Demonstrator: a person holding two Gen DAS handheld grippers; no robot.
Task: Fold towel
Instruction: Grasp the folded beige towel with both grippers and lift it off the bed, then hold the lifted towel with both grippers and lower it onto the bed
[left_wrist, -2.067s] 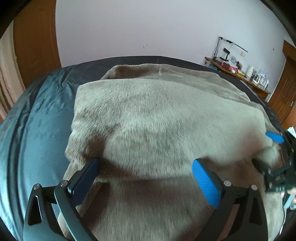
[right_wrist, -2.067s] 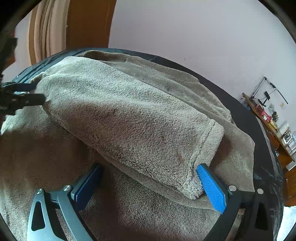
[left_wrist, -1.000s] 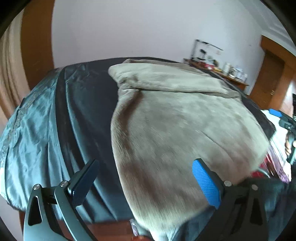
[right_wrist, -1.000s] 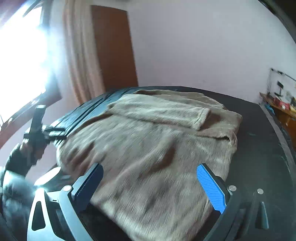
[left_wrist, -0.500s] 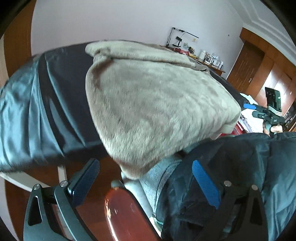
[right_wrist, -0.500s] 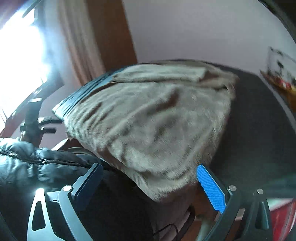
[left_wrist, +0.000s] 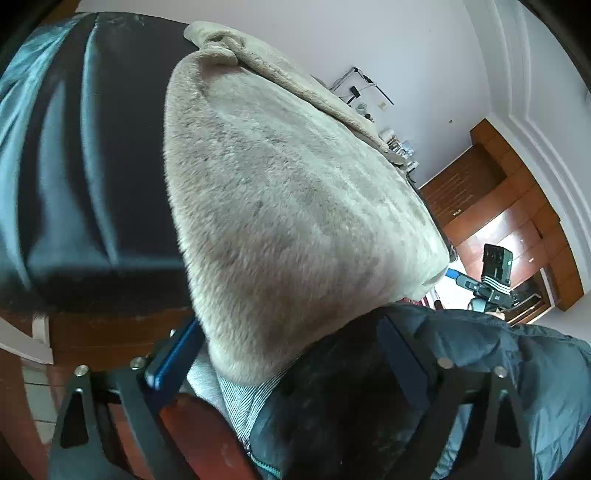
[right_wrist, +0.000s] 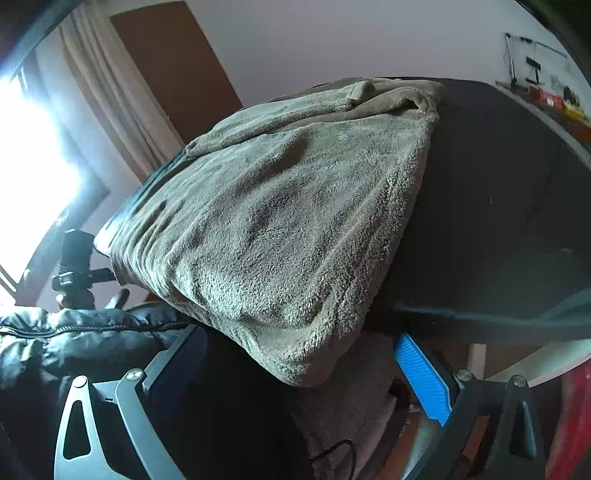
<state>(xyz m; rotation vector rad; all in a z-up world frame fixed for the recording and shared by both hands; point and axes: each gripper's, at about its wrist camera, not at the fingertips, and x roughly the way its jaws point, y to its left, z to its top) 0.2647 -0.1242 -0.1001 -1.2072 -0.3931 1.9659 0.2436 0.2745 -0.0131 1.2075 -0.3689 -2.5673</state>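
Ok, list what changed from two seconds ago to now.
Both grippers let go of the towel and pulled back off the bed, now low by the person's jacket. Left gripper jaws are closing on nothing; right gripper is open. The towel stays folded.

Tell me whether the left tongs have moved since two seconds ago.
Yes. The left tongs, jaws closing on nothing, have pulled back off the fluffy beige towel and dropped below the near edge of the dark bed cover.

We see the towel (right_wrist: 280, 229) overhanging the bed (right_wrist: 498, 206) edge; our dark jacket (left_wrist: 424, 387) crowds the space beneath it.
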